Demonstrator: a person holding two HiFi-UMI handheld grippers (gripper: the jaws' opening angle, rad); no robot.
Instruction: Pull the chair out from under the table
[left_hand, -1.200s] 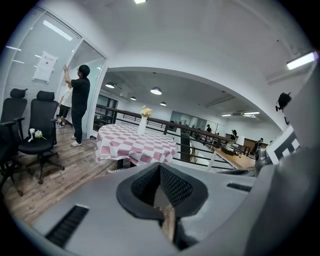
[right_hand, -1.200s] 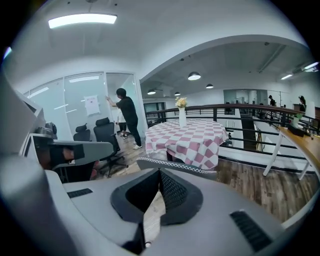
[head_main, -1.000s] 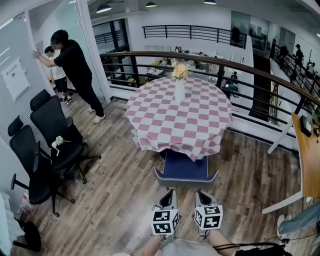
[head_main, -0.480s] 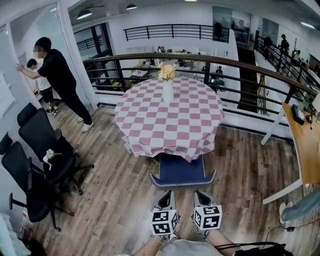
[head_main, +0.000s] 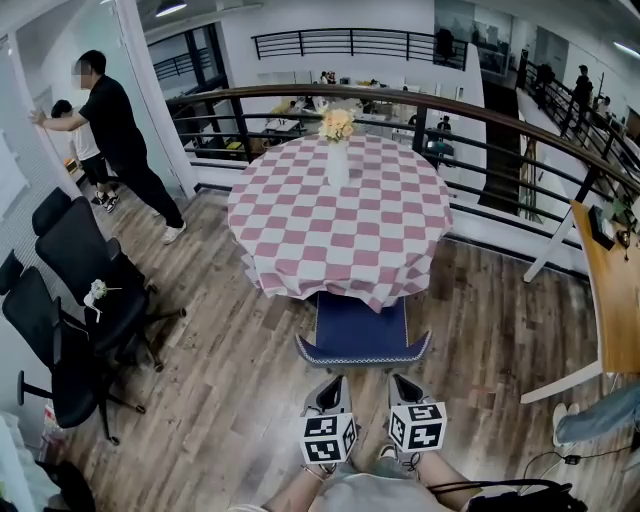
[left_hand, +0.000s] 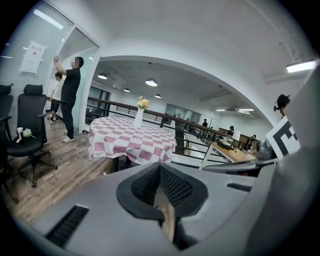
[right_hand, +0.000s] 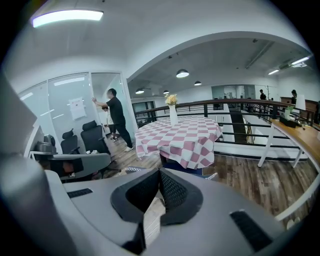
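Note:
A blue chair (head_main: 362, 335) with a grey-edged back stands tucked at the near side of a round table (head_main: 335, 215) with a pink-and-white checked cloth. A white vase of flowers (head_main: 337, 150) stands on the table. My left gripper (head_main: 337, 382) and right gripper (head_main: 398, 380) hover side by side just short of the chair's back, touching nothing. The left gripper view shows my left gripper (left_hand: 160, 167) with its pads together and nothing between them. In the right gripper view my right gripper (right_hand: 160, 171) looks the same, with the chair (right_hand: 182, 166) just beyond it.
Two black office chairs (head_main: 80, 285) stand at the left. Two people (head_main: 110, 110) are at a glass wall at the back left. A dark railing (head_main: 490, 125) curves behind the table. A wooden desk (head_main: 612, 290) with white legs is at the right.
The head view has shifted, so the table and chair sit a little further left and higher. Both grippers stay shut just short of the chair's back.

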